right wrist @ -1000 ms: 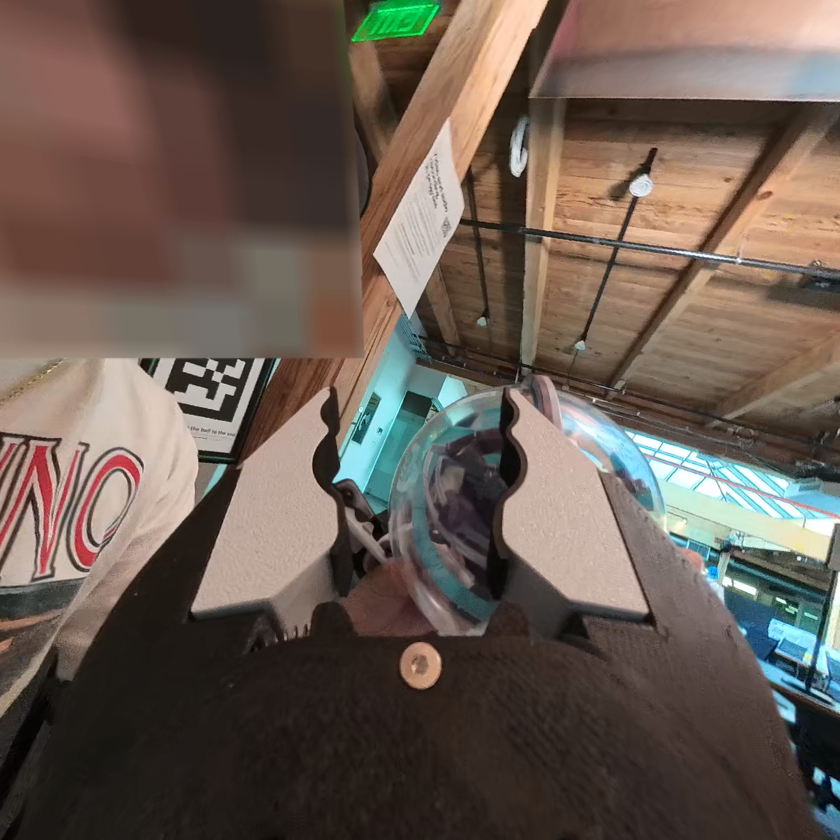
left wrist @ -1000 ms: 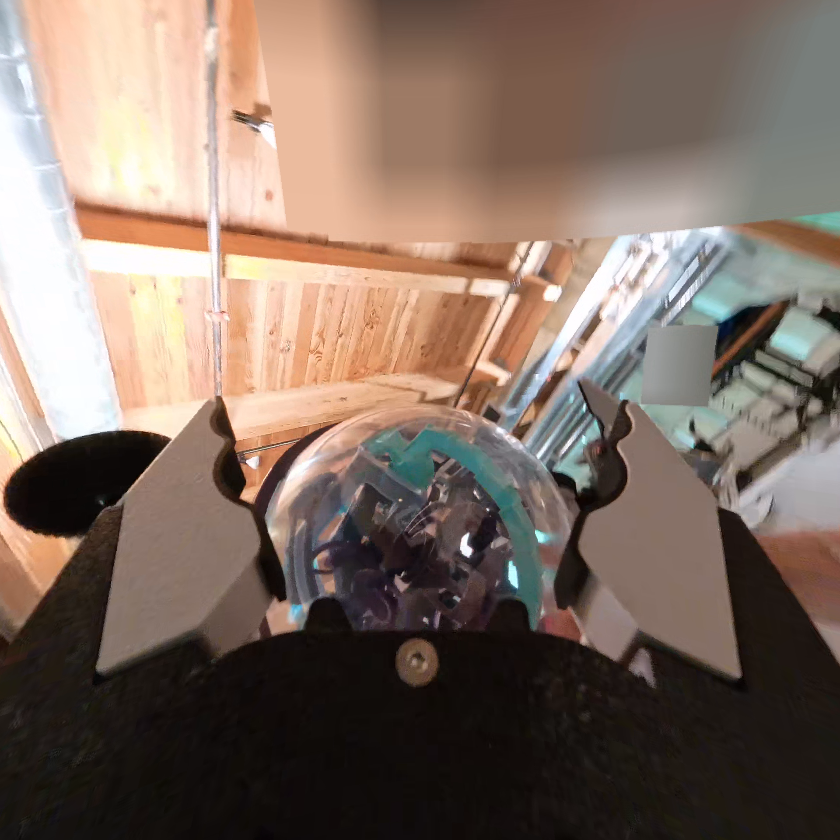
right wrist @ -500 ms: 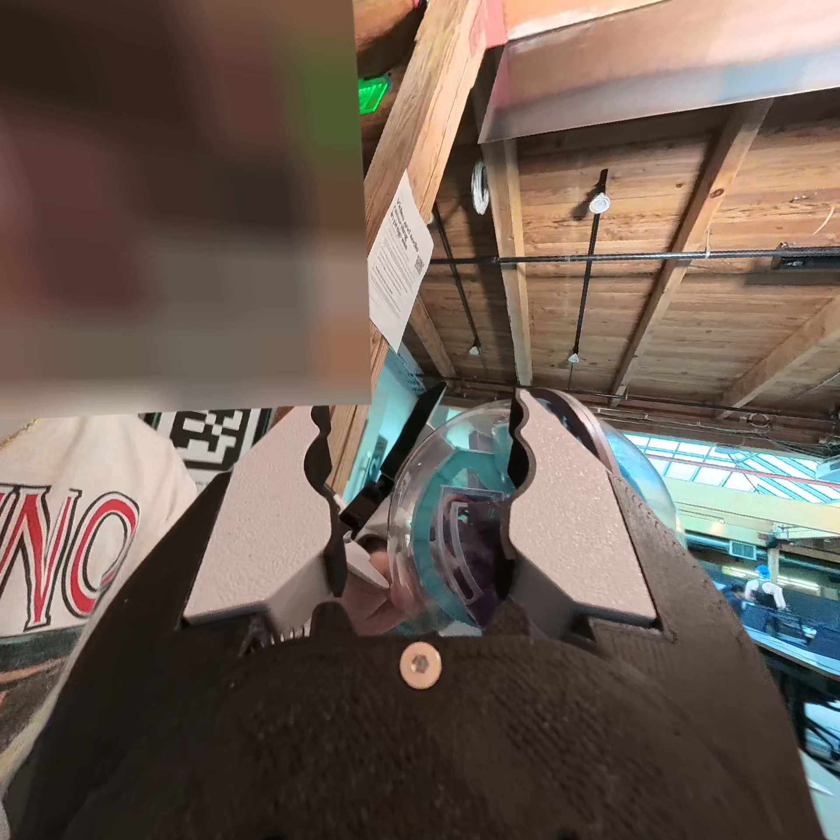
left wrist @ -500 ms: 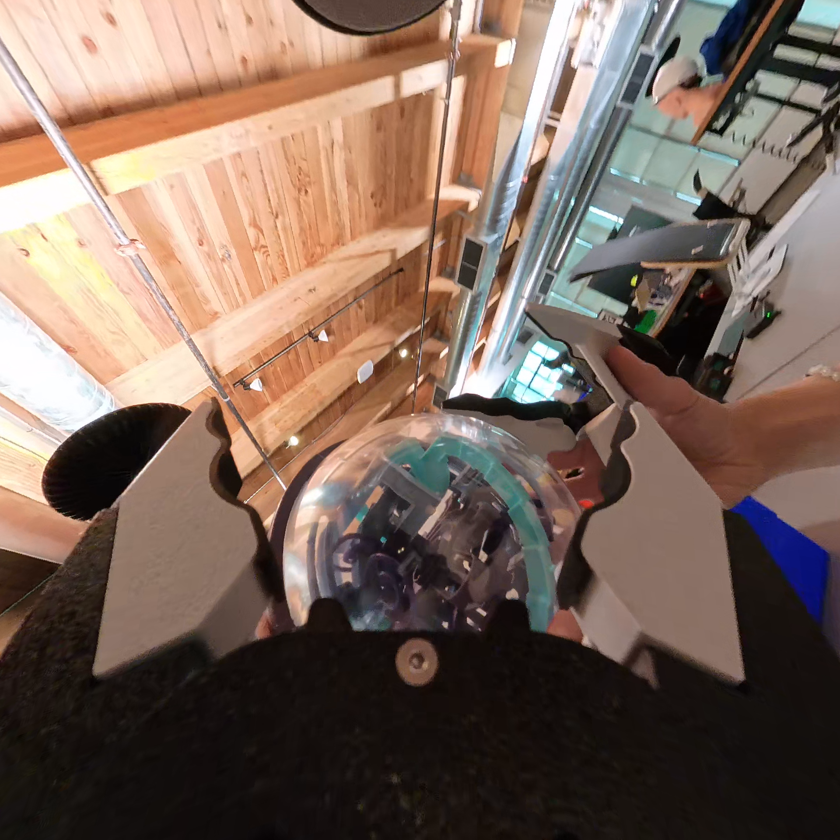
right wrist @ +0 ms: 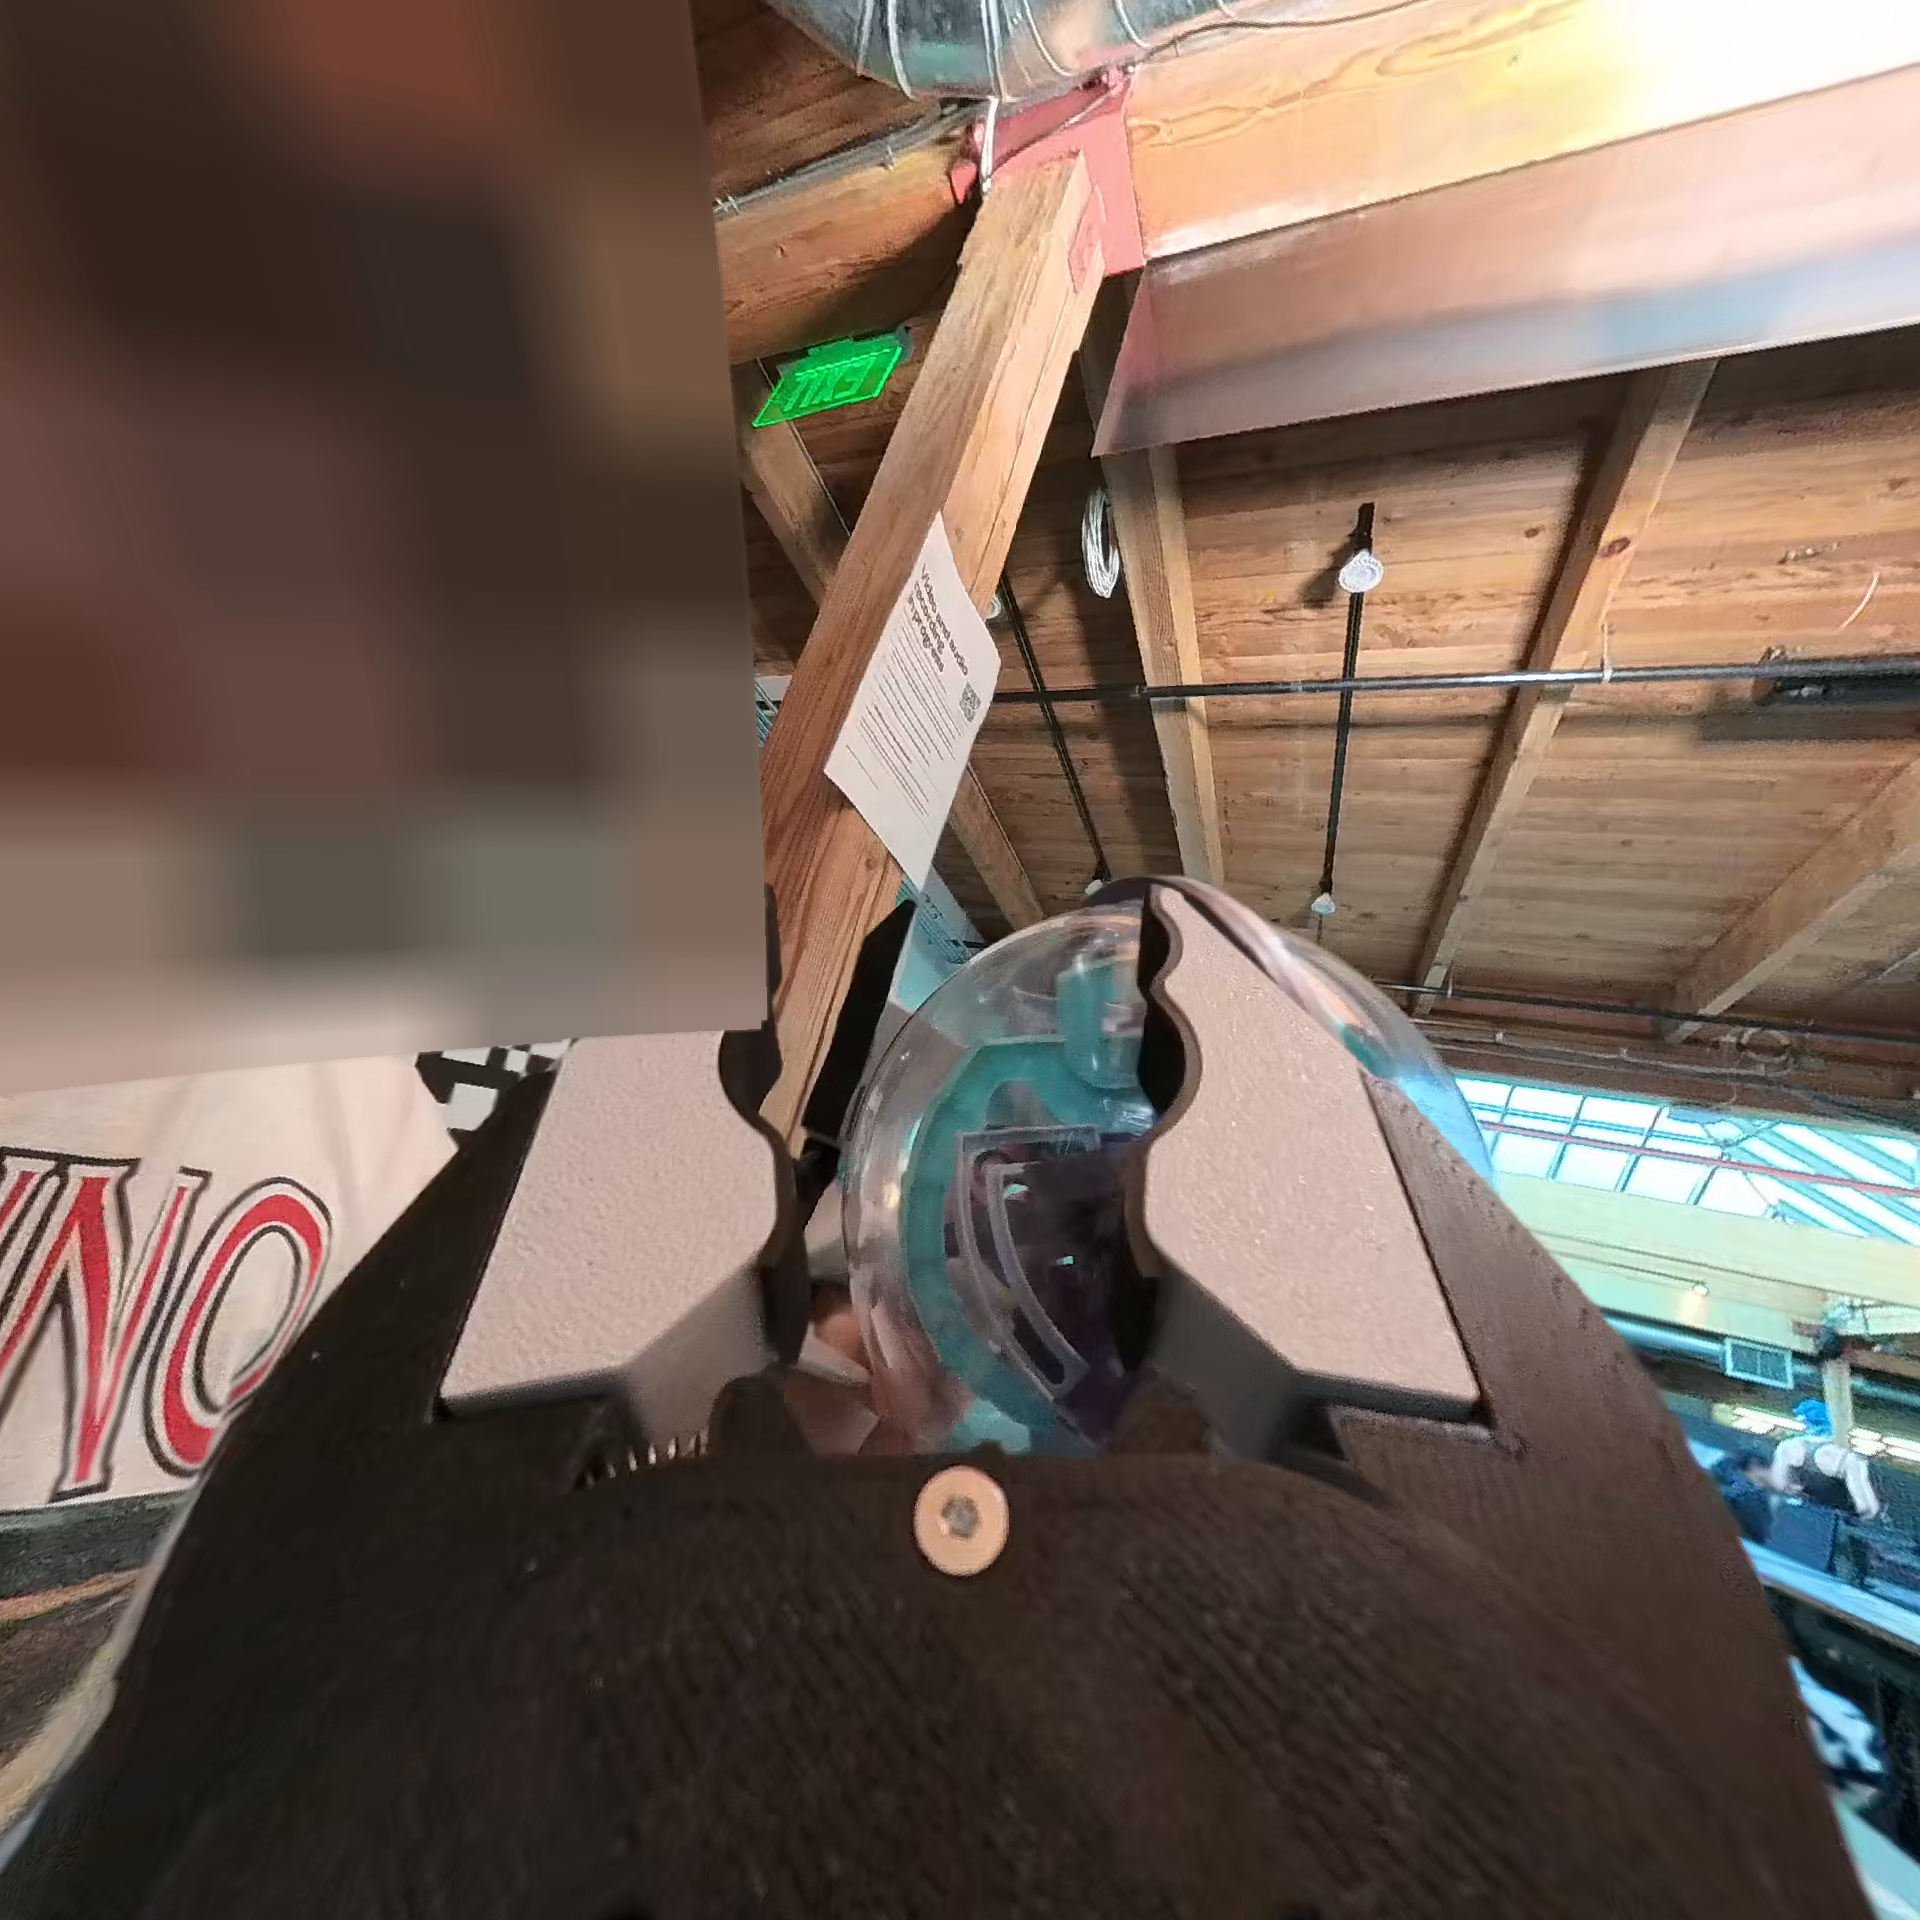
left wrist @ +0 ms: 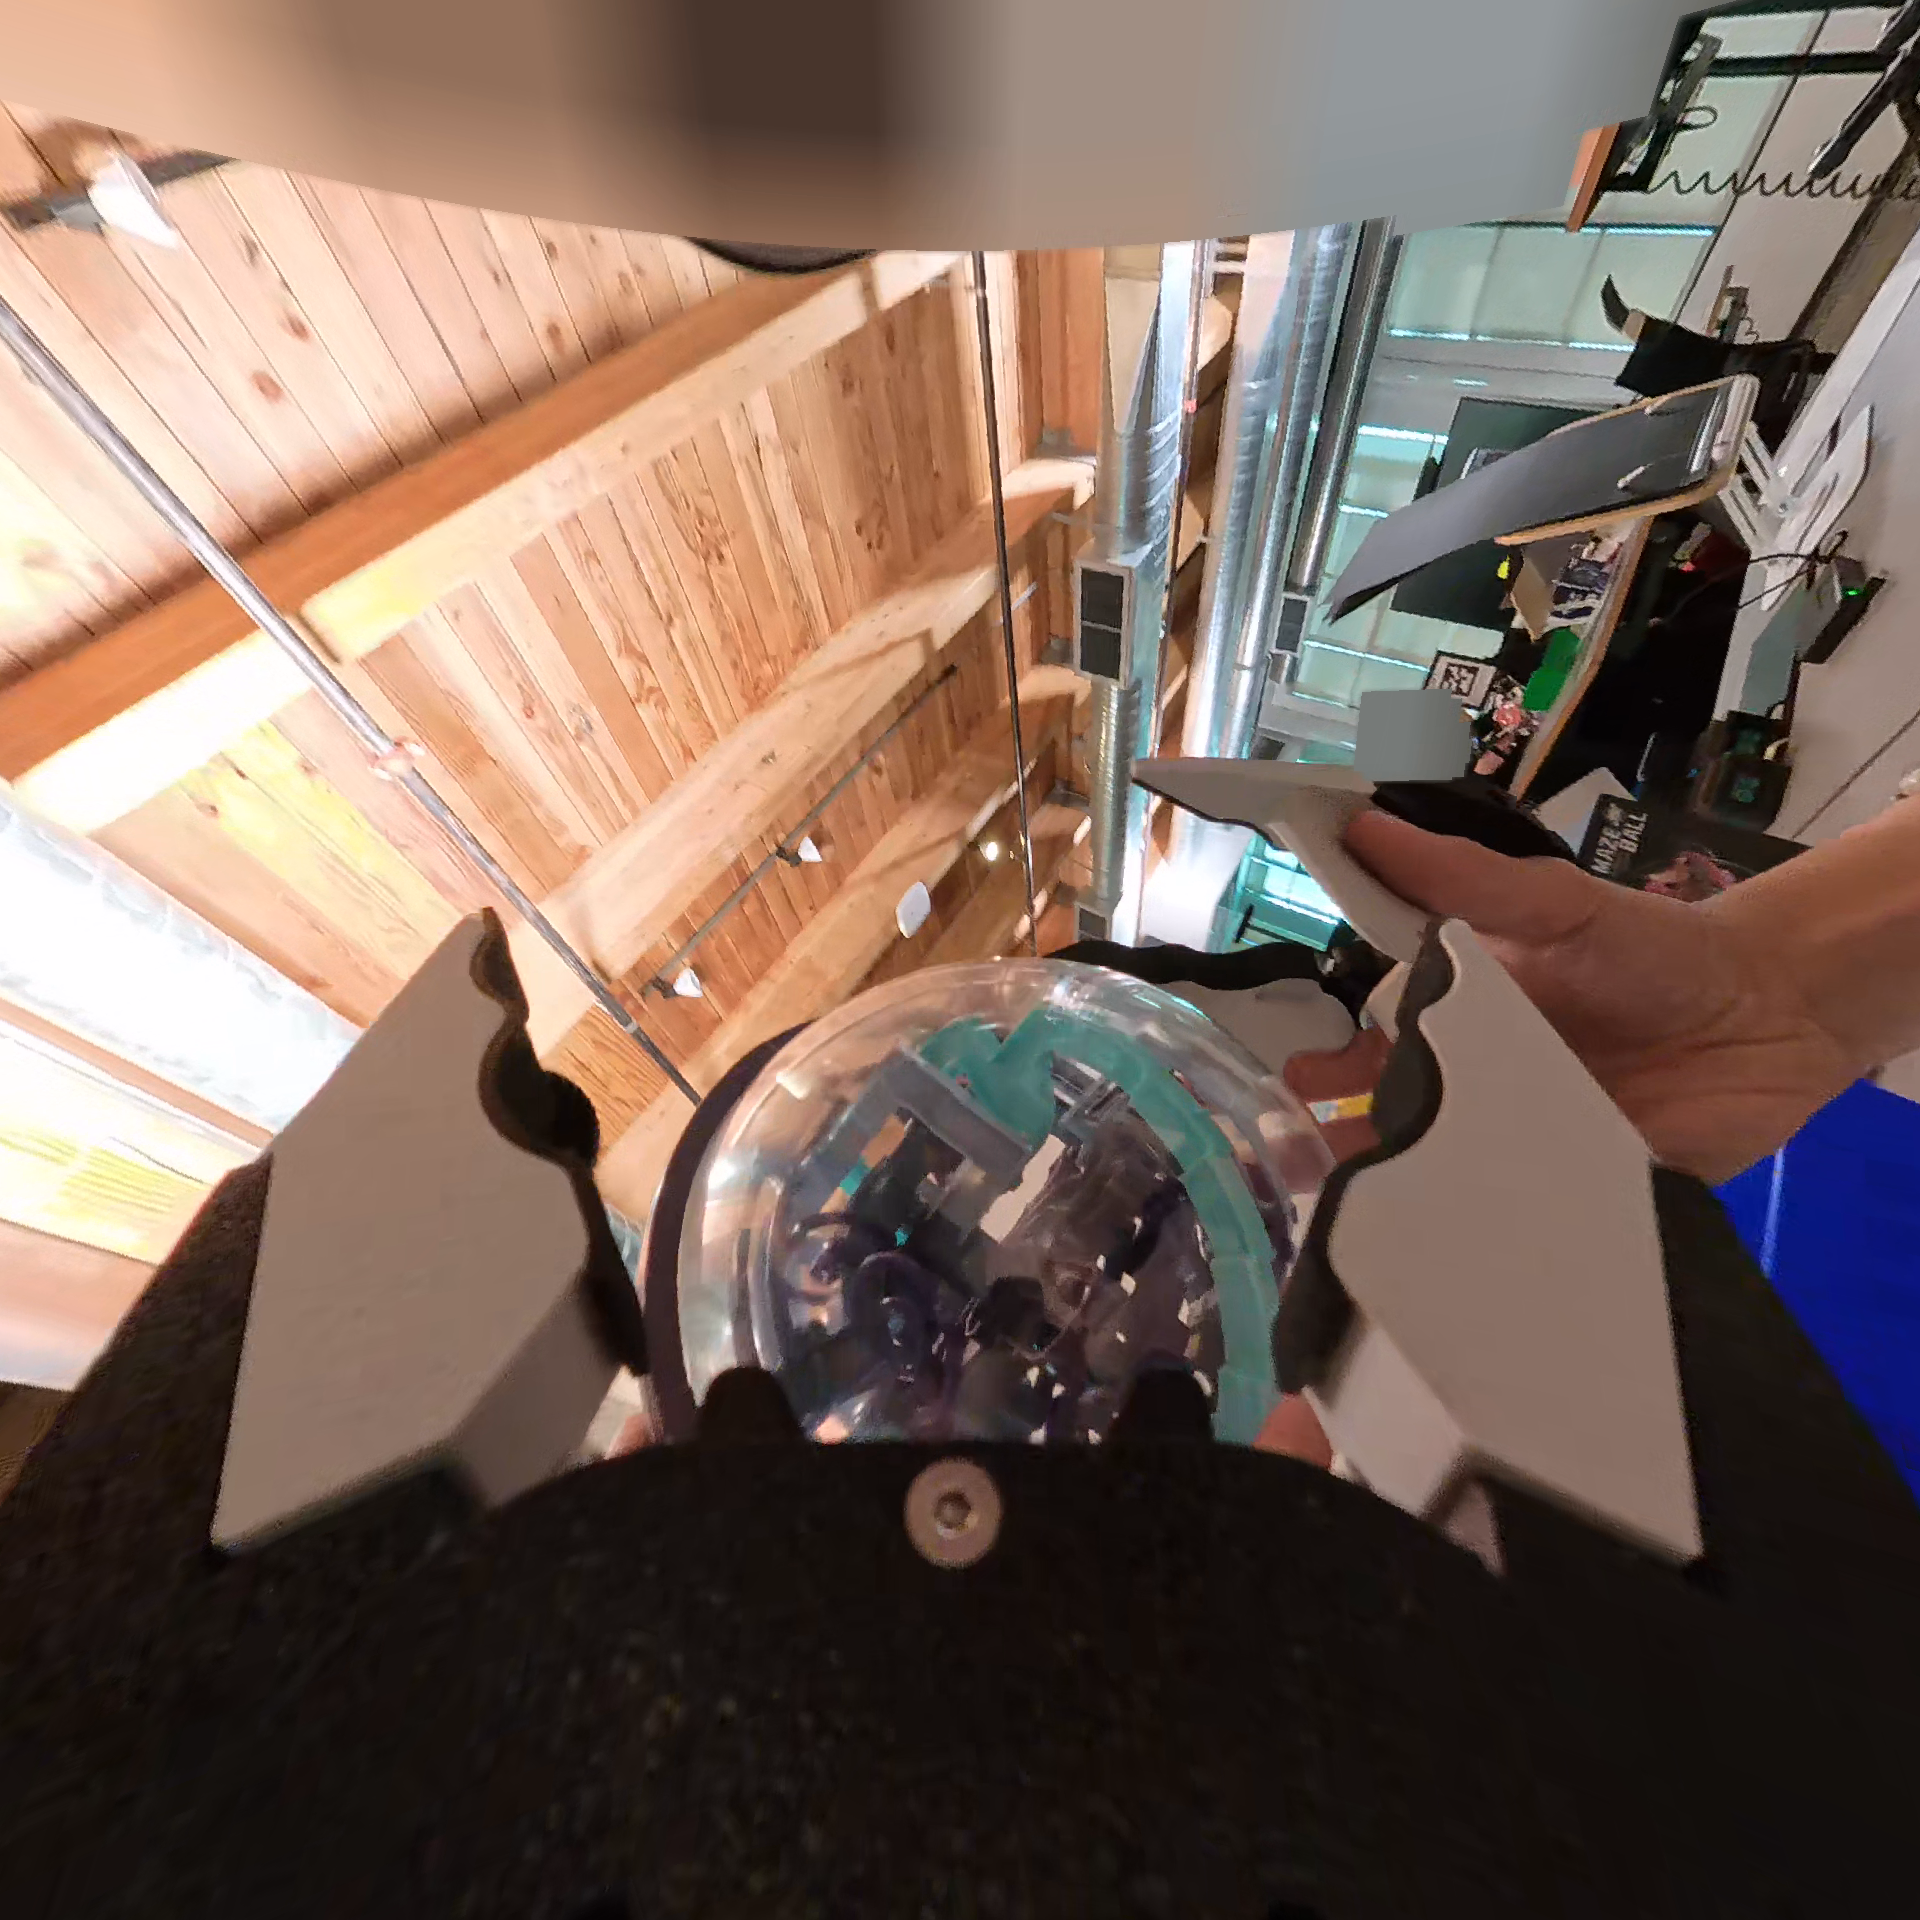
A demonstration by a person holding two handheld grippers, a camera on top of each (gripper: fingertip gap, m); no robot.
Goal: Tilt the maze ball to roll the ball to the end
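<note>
Both views were brightly daylit. Glare was cast from the overexposed window (left wrist: pixel 73 997) and skylight (right wrist: pixel 1704 1153); straight ceiling beams (left wrist: pixel 436 582) were bowed by wide-angle distortion, and edges were softly blurred.

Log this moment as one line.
stage: tilt | maze ball: clear sphere, ceiling behind | left gripper: jaws pressed on both sides | right gripper: jaws apart, beside it | end reached: cannot tell

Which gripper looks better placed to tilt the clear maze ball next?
Left. The maze ball sits between the left gripper's fingers, both pads against its sides. The right gripper stands open alongside the ball, not around it, so it probably could only nudge.
</note>
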